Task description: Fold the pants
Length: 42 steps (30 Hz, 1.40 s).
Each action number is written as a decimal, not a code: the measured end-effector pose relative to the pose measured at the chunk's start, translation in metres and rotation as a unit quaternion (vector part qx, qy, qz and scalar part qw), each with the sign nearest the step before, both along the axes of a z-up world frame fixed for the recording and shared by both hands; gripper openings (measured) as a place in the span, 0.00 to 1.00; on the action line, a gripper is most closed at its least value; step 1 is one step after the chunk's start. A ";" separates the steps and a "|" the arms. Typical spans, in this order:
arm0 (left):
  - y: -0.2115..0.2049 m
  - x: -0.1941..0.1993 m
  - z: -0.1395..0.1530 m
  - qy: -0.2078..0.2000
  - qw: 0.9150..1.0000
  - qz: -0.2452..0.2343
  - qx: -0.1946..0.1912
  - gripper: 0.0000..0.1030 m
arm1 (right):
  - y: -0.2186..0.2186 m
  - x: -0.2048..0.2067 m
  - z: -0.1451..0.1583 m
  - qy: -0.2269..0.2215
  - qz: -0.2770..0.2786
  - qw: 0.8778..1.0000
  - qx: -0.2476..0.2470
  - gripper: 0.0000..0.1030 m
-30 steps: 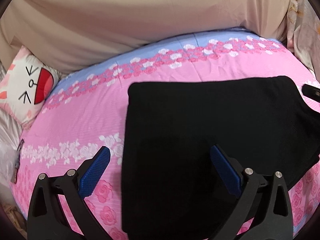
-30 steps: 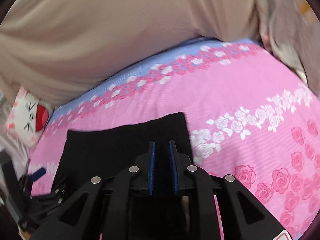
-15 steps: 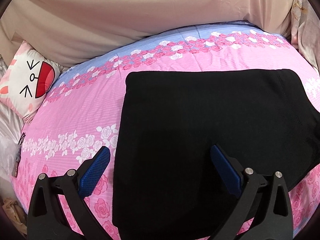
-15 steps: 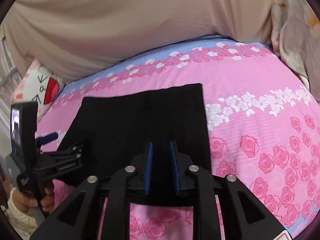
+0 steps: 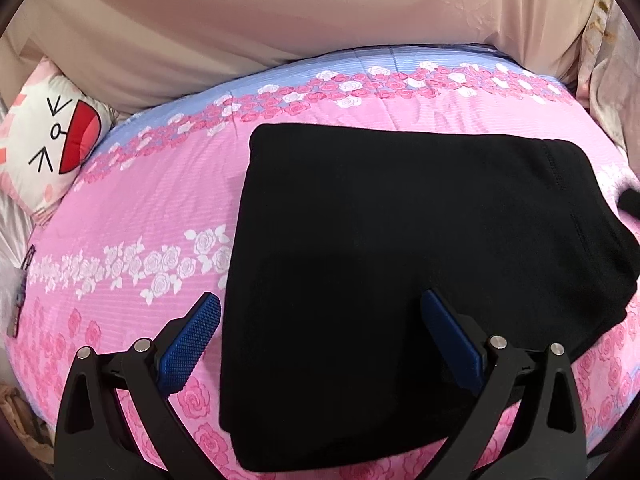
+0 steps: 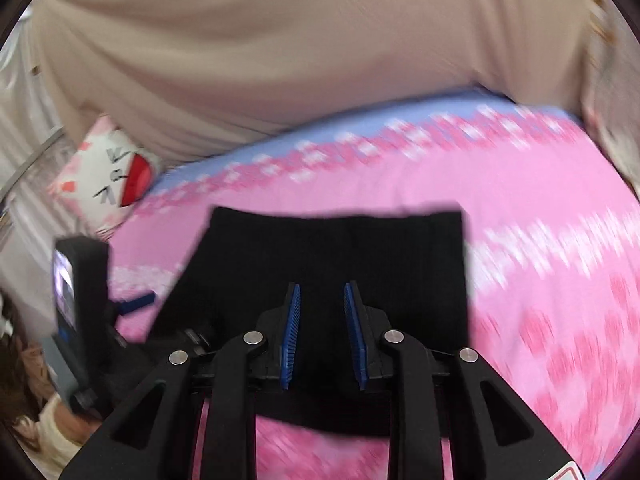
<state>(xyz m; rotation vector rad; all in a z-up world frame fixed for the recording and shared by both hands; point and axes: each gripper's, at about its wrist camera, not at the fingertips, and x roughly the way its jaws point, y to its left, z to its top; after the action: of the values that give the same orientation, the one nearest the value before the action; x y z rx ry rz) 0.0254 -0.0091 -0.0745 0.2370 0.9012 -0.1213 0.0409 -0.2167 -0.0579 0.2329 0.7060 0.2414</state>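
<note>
The black pants (image 5: 400, 264) lie folded into a thick, roughly rectangular slab on the bed (image 5: 132, 216), whose cover is pink cloth with fine ribbing, printed with bands of white and deep-pink roses and a pale blue strip along the far edge. The pants' fabric is matte and soft, with a stitched seam showing near their right end. The left gripper (image 5: 320, 332) hangs over the near part of the slab with its jaws spread wide, the knurled blue pads clear of the cloth, one over the pink cover and one over the black. In the blurred right wrist view, the right gripper (image 6: 322, 336) has just been opening its jaws; they stand a little apart, nothing pinched between the ribbed blue pads. A square cartoon-face cushion (image 5: 44, 152) leans at the bed's left, under smooth beige drapery (image 5: 280, 12).
</note>
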 end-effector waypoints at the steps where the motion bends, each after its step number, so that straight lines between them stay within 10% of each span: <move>1: 0.002 -0.002 0.000 0.000 1.000 0.001 -0.001 0.95 | 0.010 0.008 0.004 -0.001 0.013 1.000 -0.007 0.32; 11: 0.028 -0.022 -0.010 0.028 0.998 -0.007 -0.056 0.95 | 0.137 0.142 -0.017 0.082 0.185 0.976 -0.074 0.35; 19: 0.035 -0.024 -0.015 0.024 0.997 -0.014 -0.073 0.96 | 0.190 0.197 -0.063 0.115 0.182 0.967 -0.139 0.41; 28: 0.042 -0.037 -0.005 0.007 0.997 -0.029 -0.074 0.95 | 0.043 0.063 0.011 -0.002 0.014 0.995 -0.102 0.42; 36: 0.035 -0.036 -0.005 0.005 0.999 -0.003 -0.052 0.96 | -0.070 -0.035 -0.067 0.096 -0.093 0.988 -0.071 0.42; 42: 0.039 -0.034 -0.007 0.020 0.998 0.003 -0.065 0.96 | -0.088 -0.042 -0.070 0.070 -0.108 0.991 0.037 0.42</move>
<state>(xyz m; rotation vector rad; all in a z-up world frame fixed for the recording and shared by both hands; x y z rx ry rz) -0.0086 0.0298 -0.0813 0.1104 0.9302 -0.1784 -0.0010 -0.3045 -0.1282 0.3975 0.8060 0.0455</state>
